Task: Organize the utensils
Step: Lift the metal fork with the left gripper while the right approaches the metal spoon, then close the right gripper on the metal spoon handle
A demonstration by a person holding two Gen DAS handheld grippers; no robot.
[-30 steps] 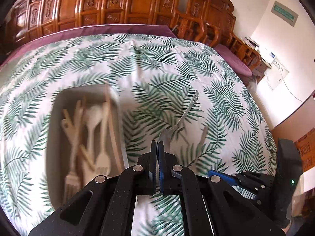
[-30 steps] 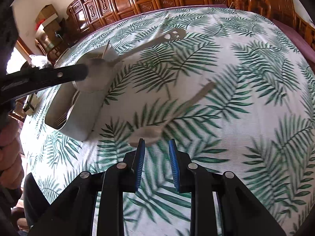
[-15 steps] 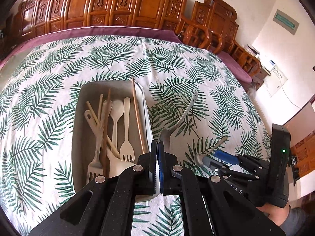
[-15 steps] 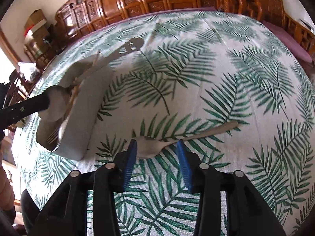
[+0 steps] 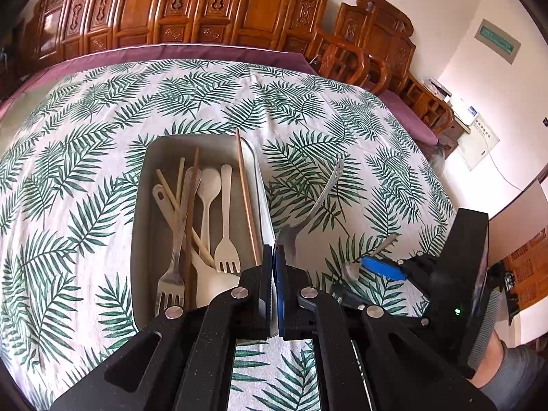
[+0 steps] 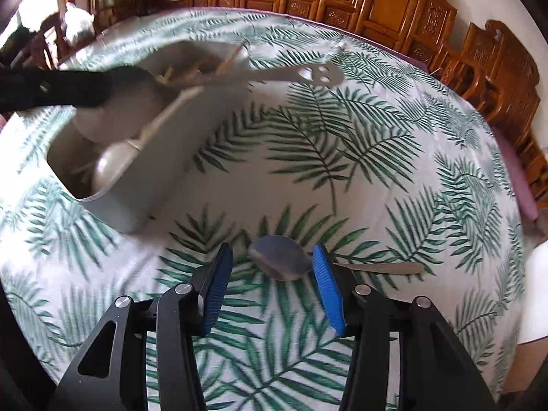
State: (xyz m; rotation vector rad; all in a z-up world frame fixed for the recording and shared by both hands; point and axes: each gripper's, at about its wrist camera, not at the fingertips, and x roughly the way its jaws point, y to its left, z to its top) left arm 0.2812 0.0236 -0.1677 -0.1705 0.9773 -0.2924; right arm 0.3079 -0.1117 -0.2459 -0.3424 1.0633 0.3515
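My left gripper [image 5: 273, 257] is shut on a metal spoon [image 5: 316, 202] with a cut-out handle end, held by its bowl just right of the grey tray [image 5: 144, 185]. The tray holds several pale forks, spoons and chopsticks [image 5: 246, 191]. In the right wrist view the held spoon [image 6: 318, 74] hangs over the tray's rim [image 6: 164, 171]. My right gripper [image 6: 270, 270] is open, low over the cloth, its fingers either side of the bowl of a second metal spoon [image 6: 281, 260] that lies on the table. That spoon [image 5: 352, 269] shows in the left wrist view beside the right gripper's blue pad [image 5: 383, 269].
The table wears a palm-leaf cloth [image 5: 308, 113] over a purple one. Carved wooden chairs [image 5: 342, 58] and a wooden screen [image 5: 191, 10] stand along the far side. A person's leg [image 5: 507, 370] is at the lower right.
My right gripper has opened wider and dropped around the lying spoon's bowl. My left gripper with its spoon has shifted so the tray sits nearer the middle of its view.
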